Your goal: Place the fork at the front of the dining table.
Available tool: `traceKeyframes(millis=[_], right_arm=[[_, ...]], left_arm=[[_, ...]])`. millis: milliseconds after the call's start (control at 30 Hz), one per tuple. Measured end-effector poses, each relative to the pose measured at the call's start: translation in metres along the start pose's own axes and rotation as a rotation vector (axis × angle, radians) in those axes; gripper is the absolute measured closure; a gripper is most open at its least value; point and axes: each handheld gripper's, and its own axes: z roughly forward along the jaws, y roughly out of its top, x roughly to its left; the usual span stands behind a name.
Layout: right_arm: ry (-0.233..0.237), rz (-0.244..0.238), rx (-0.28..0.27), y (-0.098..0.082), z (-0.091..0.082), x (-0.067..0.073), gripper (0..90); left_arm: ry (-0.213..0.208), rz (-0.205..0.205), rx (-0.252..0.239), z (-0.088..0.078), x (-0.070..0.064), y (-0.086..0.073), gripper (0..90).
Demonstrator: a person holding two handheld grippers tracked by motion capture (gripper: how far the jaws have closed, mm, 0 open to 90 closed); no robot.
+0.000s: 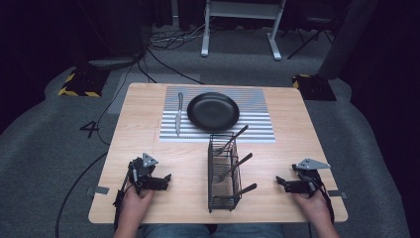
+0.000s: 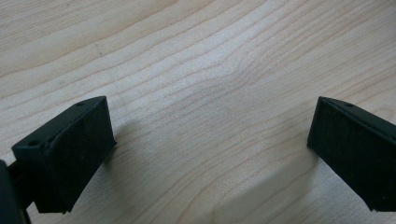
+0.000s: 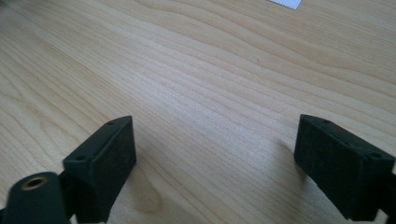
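Note:
A black plate (image 1: 213, 111) lies on a striped placemat (image 1: 252, 109) at the far middle of the wooden table (image 1: 148, 109). A knife (image 1: 179, 114) lies on the mat left of the plate. A black wire caddy (image 1: 222, 173) stands near the front middle with several dark-handled utensils (image 1: 236, 165) leaning out of it. My left gripper (image 1: 166, 181) rests on the table left of the caddy, open, with only bare wood between its pads (image 2: 70, 149). My right gripper (image 1: 280, 183) rests to the caddy's right, open as well, its fingers (image 3: 105, 163) wide apart over bare wood.
The table stands on grey carpet. Beyond its far edge are white desk legs (image 1: 204, 34), cables and two yellow-and-black striped bases (image 1: 79, 84). A corner of the placemat (image 3: 286, 3) shows at the top of the right gripper view.

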Motion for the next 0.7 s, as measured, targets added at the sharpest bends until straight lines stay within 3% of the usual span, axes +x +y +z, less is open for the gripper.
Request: traceKeyframes(millis=[267,633,700], right_arm=[[-0.004,0.005,-0.008,-0.001,-0.001,0.0,19.6],[0.004,0.004,-0.025,-0.005,-0.009,0.005,40.4],[0.023,0.01,-0.026,-0.005,-0.011,0.006,44.2]], left_arm=[[-0.004,-0.002,-0.001,0.001,0.0,0.0,0.2],[-0.006,-0.002,0.001,0.001,0.0,0.001,0.2],[-0.007,-0.001,0.001,0.001,0.0,0.001,0.2]])
